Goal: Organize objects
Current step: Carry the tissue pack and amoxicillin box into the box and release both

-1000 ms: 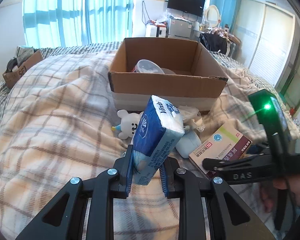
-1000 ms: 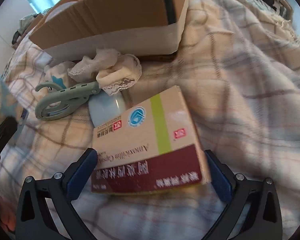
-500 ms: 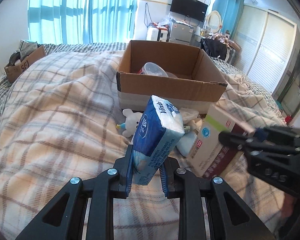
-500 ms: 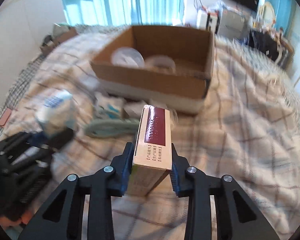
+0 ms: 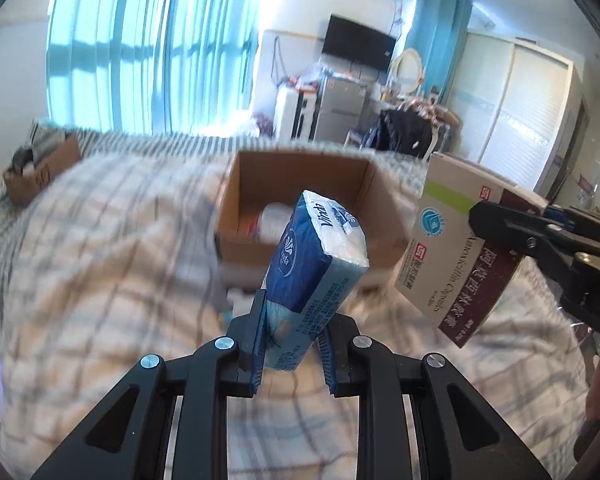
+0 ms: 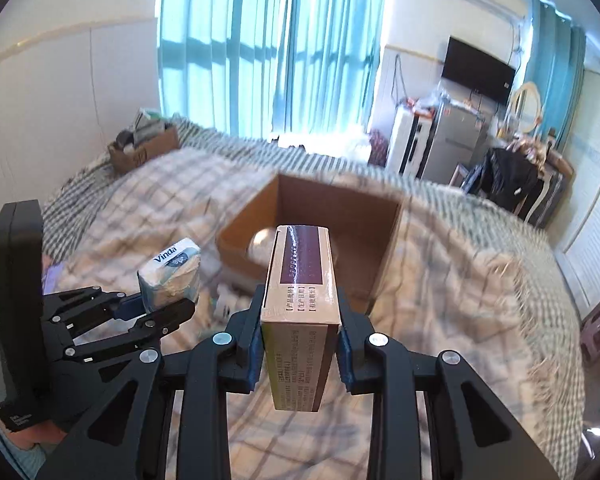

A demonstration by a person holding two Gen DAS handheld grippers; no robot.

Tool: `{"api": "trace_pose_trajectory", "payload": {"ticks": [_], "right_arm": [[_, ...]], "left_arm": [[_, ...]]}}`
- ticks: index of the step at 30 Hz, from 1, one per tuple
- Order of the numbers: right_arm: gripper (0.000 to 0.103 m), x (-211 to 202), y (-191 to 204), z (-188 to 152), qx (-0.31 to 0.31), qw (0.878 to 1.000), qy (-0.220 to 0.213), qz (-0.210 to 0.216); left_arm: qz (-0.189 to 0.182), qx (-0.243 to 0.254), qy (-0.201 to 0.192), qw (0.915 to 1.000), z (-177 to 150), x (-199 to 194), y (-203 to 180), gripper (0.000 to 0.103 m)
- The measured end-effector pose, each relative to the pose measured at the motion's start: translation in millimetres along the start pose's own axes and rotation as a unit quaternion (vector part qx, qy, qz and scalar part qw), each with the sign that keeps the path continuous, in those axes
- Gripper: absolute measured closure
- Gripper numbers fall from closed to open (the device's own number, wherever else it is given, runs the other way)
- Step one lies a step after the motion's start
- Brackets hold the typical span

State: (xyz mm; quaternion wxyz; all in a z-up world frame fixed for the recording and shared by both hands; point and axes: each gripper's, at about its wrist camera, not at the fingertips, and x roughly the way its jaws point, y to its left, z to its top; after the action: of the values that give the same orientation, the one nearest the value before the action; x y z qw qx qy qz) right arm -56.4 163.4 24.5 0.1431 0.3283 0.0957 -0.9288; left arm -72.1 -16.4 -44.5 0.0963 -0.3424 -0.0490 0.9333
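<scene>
My left gripper (image 5: 290, 340) is shut on a blue Vinda tissue pack (image 5: 314, 256) and holds it up above the bed, short of the open cardboard box (image 5: 296, 168). My right gripper (image 6: 300, 344) is shut on a tan and maroon medicine box (image 6: 300, 280), held on edge in the air in front of the same cardboard box (image 6: 388, 236). The medicine box also shows at the right of the left wrist view (image 5: 456, 252). The tissue pack (image 6: 172, 272) and left gripper (image 6: 156, 308) show at the left of the right wrist view. A clear lidded container (image 5: 270, 220) lies inside the box.
The plaid blanket (image 5: 100, 264) covers the bed. A small cardboard box of clutter (image 6: 144, 148) sits at the far left corner. Blue curtains, a fridge (image 6: 452, 148) and a TV (image 6: 480, 68) stand beyond the bed. A wardrobe is at the right.
Both grippers have risen well above the bed with their loads. The right gripper closed on the medicine box a second ago and lifted it; the cardboard box now looks farther and lower.
</scene>
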Motion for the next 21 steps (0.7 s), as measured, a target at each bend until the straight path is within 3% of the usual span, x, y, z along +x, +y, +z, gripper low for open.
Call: {"api": "trace_pose_trajectory", "payload": {"ticks": [11, 21], "right_arm": [[0.074, -4, -32, 73, 0.008, 0.998, -0.065, -0.015], [0.074, 75, -69, 110, 0.013, 0.998, -0.053, -0.024]], "left_arm": [[-0.004, 0.026, -0.038, 0.9989, 81, 15, -14, 0.080], [-0.007, 0.027, -0.008, 0.9996, 116, 93, -10, 0.080]]}}
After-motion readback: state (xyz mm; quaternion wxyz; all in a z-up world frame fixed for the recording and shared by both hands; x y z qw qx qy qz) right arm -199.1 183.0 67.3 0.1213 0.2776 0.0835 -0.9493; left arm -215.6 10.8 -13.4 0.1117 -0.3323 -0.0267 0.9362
